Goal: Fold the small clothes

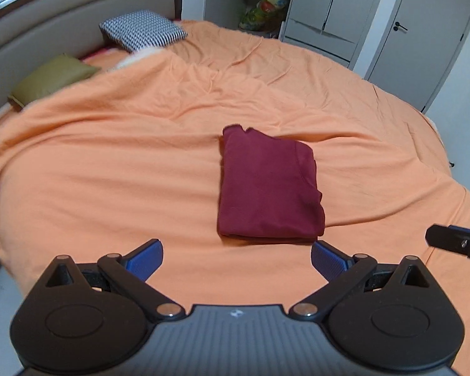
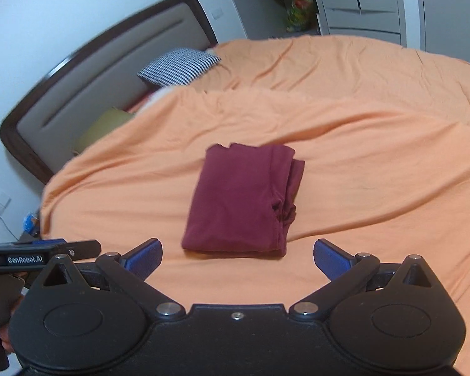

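The maroon garment [image 1: 268,188] lies folded into a compact rectangle on the orange bedsheet [image 1: 109,163], just ahead of both your grippers. Your left gripper [image 1: 237,260] and right gripper [image 2: 237,258] are spread wide, holding nothing, clear of the cloth, which suggests this fold is finished.

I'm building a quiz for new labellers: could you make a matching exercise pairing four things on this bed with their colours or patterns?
Things:
1. folded garment
2. bedsheet
3. pillow nearest the wardrobe
4. pillow at the bed's edge

Colours:
A. olive green
B. maroon
C. black-and-white pattern
D. orange

Pairs: 1-B, 2-D, 3-C, 4-A
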Demonstrator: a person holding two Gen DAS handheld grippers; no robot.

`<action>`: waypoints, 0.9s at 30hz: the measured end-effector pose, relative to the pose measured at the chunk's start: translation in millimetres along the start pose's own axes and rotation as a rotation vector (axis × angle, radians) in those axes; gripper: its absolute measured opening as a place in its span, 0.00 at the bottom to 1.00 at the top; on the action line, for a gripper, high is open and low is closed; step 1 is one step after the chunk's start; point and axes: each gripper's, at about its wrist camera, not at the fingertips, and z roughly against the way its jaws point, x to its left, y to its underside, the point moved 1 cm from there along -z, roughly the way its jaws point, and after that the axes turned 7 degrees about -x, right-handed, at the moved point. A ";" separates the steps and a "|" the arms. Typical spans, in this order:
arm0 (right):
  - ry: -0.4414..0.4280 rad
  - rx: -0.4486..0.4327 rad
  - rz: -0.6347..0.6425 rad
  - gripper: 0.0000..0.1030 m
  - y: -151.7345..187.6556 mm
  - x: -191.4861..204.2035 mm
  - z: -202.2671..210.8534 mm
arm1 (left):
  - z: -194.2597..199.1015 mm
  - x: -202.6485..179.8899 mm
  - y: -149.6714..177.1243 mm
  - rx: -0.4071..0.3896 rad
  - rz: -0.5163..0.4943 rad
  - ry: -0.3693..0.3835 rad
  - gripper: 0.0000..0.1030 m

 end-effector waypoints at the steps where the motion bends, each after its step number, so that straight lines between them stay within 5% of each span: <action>1: -0.008 -0.011 -0.005 1.00 1.1 1.0 9.3 | 11.4 -6.0 2.8 -0.028 -0.031 -0.043 1.00; 3: -0.025 -0.036 -0.012 1.00 2.7 2.8 27.4 | 31.0 -16.0 10.8 -0.072 -0.070 -0.095 1.00; 7: -0.045 -0.060 -0.022 1.00 11.6 4.1 55.3 | 50.5 -19.0 29.4 -0.030 -0.009 0.001 1.00; 10: -0.038 -0.053 -0.029 1.00 22.1 5.4 64.1 | 52.4 -20.7 41.2 -0.008 0.000 -0.010 1.00; 27: 0.009 -0.037 0.001 1.00 31.3 17.8 61.5 | 41.6 -16.3 33.7 0.007 0.011 0.008 1.00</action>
